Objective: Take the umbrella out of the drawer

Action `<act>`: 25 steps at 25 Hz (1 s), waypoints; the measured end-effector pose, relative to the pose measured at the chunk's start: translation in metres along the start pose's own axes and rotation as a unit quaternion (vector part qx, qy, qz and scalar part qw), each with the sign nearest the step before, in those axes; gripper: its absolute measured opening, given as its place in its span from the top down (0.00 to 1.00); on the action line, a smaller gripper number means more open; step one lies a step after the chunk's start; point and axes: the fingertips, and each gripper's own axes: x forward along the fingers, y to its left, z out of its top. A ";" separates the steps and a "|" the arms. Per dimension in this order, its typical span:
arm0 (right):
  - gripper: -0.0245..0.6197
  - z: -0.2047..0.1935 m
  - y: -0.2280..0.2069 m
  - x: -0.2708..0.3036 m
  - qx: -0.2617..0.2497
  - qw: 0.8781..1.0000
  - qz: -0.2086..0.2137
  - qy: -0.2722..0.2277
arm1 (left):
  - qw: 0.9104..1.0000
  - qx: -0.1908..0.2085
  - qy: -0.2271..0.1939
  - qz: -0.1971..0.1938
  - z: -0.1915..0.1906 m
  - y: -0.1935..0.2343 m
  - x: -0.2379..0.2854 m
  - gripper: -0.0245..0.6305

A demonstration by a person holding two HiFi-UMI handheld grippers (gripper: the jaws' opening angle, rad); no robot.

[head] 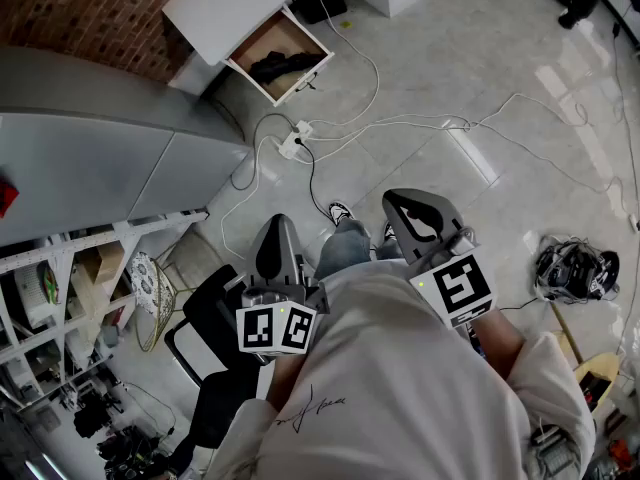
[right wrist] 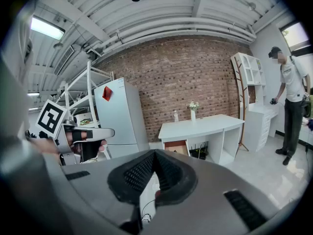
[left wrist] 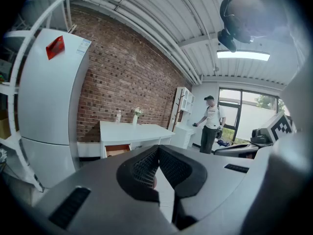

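Observation:
The black folded umbrella (head: 281, 65) lies in the open wooden drawer (head: 301, 78) of the white desk (head: 235, 3), far ahead across the floor. My left gripper (head: 277, 232) and right gripper (head: 416, 206) are held side by side in front of my body, well short of the desk. Both are shut with nothing between their jaws. In the left gripper view the left gripper (left wrist: 157, 150) points at the desk (left wrist: 131, 131) and its drawer (left wrist: 118, 150). From the right gripper view, the right gripper (right wrist: 154, 154) faces the desk (right wrist: 201, 124) and drawer (right wrist: 176, 147); the umbrella is hidden there.
A white power strip (head: 291, 145) and long cables cross the floor between me and the desk. A grey fridge (head: 90, 158) and a shelf rack (head: 60, 288) stand at left, a black chair (head: 213, 333) near my feet. A person (right wrist: 292, 106) stands by the white shelving.

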 end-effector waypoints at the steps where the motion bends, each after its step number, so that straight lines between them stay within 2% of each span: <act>1: 0.94 -0.004 0.001 -0.003 -0.001 1.000 0.000 0.005 | 1.000 -0.005 0.000 -0.001 -0.003 -0.001 0.000 0.94; 6: 0.94 -0.011 0.009 -0.005 0.002 1.000 0.000 0.019 | 1.000 -0.011 0.003 -0.005 -0.008 -0.001 0.004 0.94; 13: 0.94 0.000 0.006 0.013 -0.003 1.000 0.010 -0.002 | 1.000 -0.008 0.009 0.001 -0.009 0.010 0.012 0.94; 19: 0.94 0.014 -0.008 0.047 0.007 1.000 0.026 0.012 | 0.999 -0.031 0.012 -0.010 -0.001 0.034 0.045 0.94; 25: 0.94 0.033 -0.030 0.093 0.016 0.999 0.024 0.032 | 1.000 -0.022 0.005 -0.021 0.027 0.057 0.092 0.94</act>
